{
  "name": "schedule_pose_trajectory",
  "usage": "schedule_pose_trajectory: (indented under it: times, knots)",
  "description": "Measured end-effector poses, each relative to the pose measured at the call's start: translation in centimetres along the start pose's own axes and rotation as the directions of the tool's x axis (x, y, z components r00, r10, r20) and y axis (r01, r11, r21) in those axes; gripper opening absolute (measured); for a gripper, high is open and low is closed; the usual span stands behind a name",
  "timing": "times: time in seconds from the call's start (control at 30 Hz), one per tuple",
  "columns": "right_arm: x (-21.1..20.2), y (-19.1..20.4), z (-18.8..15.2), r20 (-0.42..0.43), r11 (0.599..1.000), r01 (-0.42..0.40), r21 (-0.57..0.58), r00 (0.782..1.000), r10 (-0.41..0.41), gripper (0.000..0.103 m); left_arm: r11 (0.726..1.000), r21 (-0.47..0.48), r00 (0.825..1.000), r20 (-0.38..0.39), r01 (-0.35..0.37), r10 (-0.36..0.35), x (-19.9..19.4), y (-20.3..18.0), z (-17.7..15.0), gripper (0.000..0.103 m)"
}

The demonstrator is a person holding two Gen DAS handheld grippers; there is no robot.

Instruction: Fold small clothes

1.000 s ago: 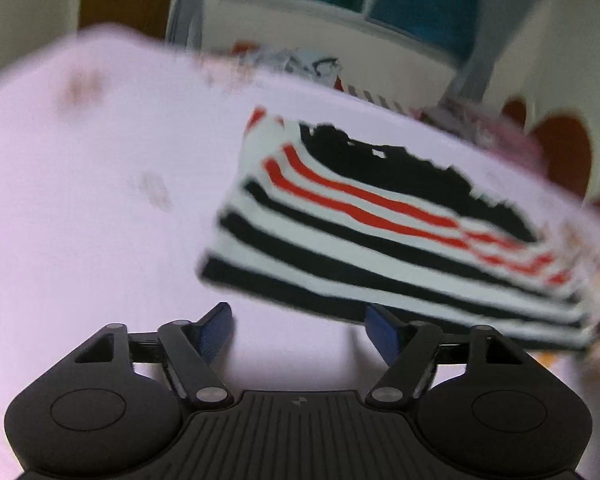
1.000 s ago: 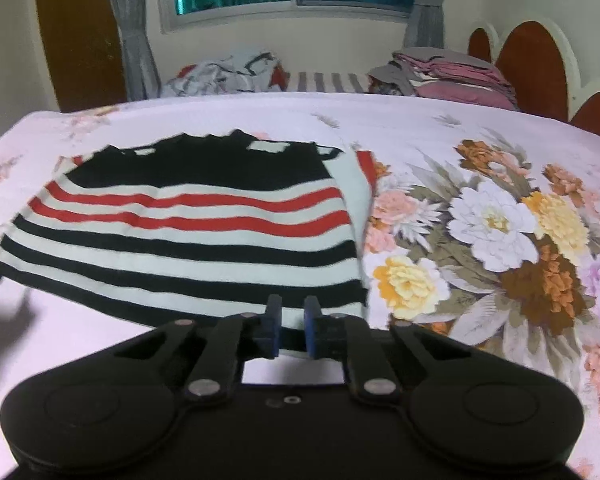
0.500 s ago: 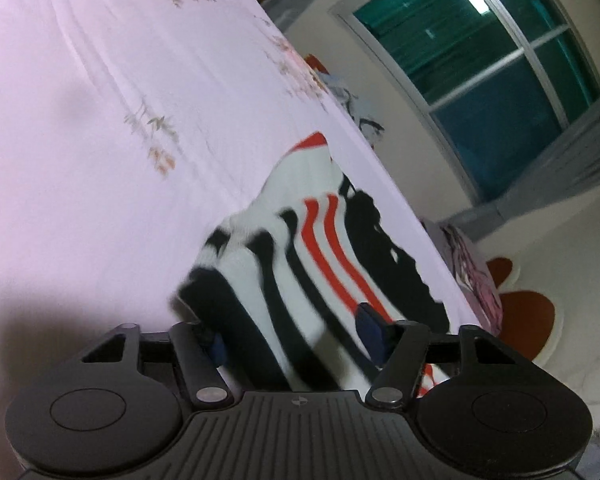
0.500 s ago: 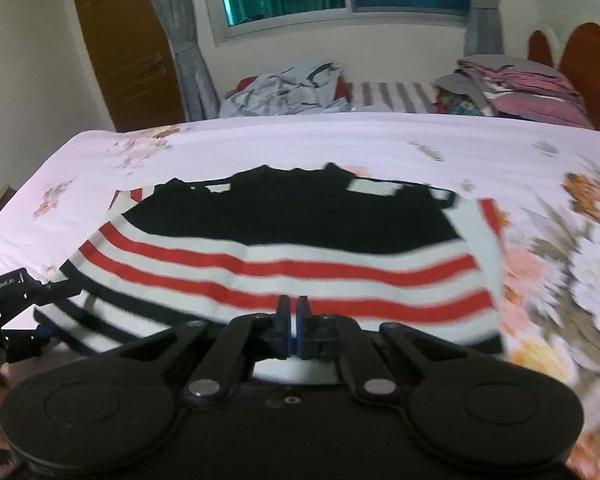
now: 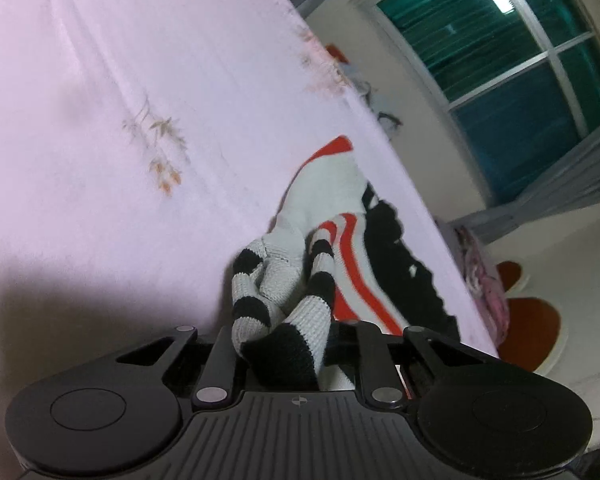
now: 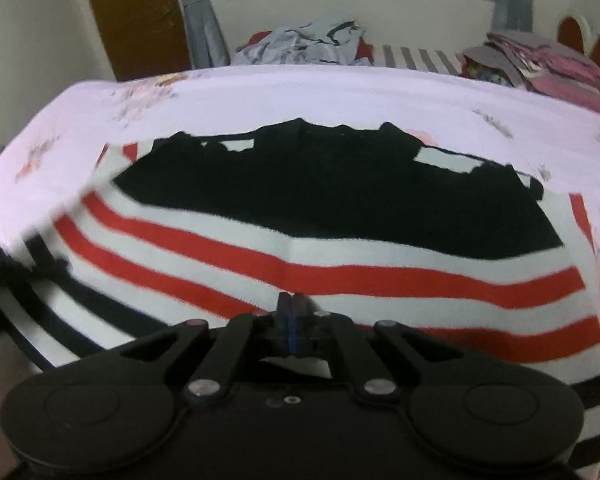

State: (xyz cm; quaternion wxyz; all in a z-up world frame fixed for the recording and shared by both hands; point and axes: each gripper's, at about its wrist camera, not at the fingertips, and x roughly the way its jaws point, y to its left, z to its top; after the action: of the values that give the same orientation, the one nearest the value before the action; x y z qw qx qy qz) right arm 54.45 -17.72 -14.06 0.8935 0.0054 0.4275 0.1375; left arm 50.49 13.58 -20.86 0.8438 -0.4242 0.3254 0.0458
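Striped sweater (image 6: 340, 248), one single piece in black, white and red, lies on the pink flowered bedsheet (image 5: 112, 80) of the bed, with its black upper part toward the window (image 5: 512, 68).

On the left side, the left gripper (image 5: 288, 344) holds a bunched corner of the sweater; thick folds of black and white knit fill the space between its two fingers, so the jaws grasp the cloth, and this corner is raised a little above the sheet. In the right wrist view a dark part of this gripper shows at the left edge, on the striped hem.

In the middle, the right gripper (image 6: 291, 312) has its two blue pads pressed fully together. White knit lies directly around and under the tips, but I cannot tell if some fabric is pinched between them.

Behind the bed, from left to right, I count one brown door (image 6: 136, 12), one grey crumpled pile of clothes (image 6: 300, 44), and one pink and grey stack of folded clothes (image 6: 540, 60). No box or basket is seen; the piles lie open on a striped surface behind the bed.
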Motion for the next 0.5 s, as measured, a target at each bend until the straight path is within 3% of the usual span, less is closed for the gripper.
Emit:
schedule_pose_trajectory:
  times: [0.2,0.27,0.37,0.5]
  knots:
    - [-0.1,-0.5,0.1,-0.009,1.0,-0.02,0.007,1.0,0.02,0.0,0.971,0.235,0.996,0.061,0.05,-0.066,-2.9,-6.5,-0.6,0.016]
    - [-0.7,-1.2,0.4,0.004,0.997,-0.054,0.052,0.999,0.053,0.0,0.942,0.331,0.996,0.058,0.049,-0.073,-3.6,-9.6,-1.4,0.016]
    - [-3.4,-4.4,0.6,0.098,0.979,-0.121,0.162,0.99,0.106,0.003,0.89,0.455,0.996,0.059,0.039,-0.074,-4.7,-13.8,-3.0,0.016]
    - [-8.0,-10.0,0.2,0.195,0.956,-0.149,0.254,0.976,0.101,0.003,0.822,0.567,0.996,0.031,0.047,-0.079,-4.8,-19.4,-6.0,0.015]
